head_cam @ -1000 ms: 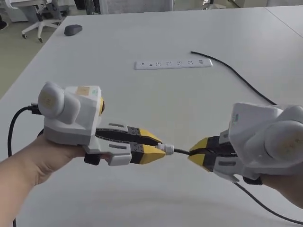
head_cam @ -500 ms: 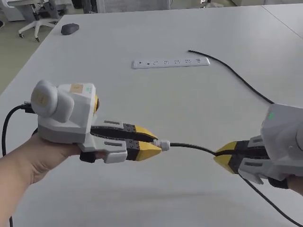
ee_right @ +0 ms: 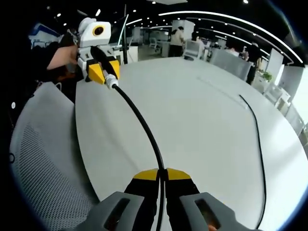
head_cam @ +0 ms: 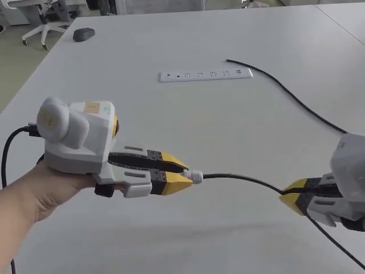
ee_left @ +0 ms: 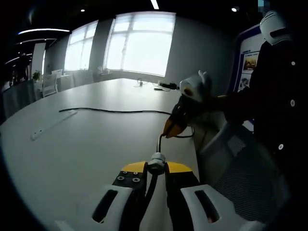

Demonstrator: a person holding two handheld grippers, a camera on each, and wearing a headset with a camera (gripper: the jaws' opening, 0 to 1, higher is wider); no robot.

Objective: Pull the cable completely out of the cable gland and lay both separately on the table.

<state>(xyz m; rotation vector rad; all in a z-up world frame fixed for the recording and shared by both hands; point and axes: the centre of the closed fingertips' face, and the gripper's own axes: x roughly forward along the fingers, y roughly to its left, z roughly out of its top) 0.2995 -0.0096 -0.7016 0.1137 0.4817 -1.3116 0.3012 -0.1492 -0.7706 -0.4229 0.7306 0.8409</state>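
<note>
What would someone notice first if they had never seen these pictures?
A black cable stretches in the air above the white table between two yellow-tipped tools. The left gripper, mid-picture in the head view, is shut on a small white cable gland. The right gripper, at lower right, pinches the cable. A white power strip lies farther back.

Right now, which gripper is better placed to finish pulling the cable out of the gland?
Right, probably: the right gripper is shut on the cable and can draw away; the left gripper only clamps the cable gland.
</note>
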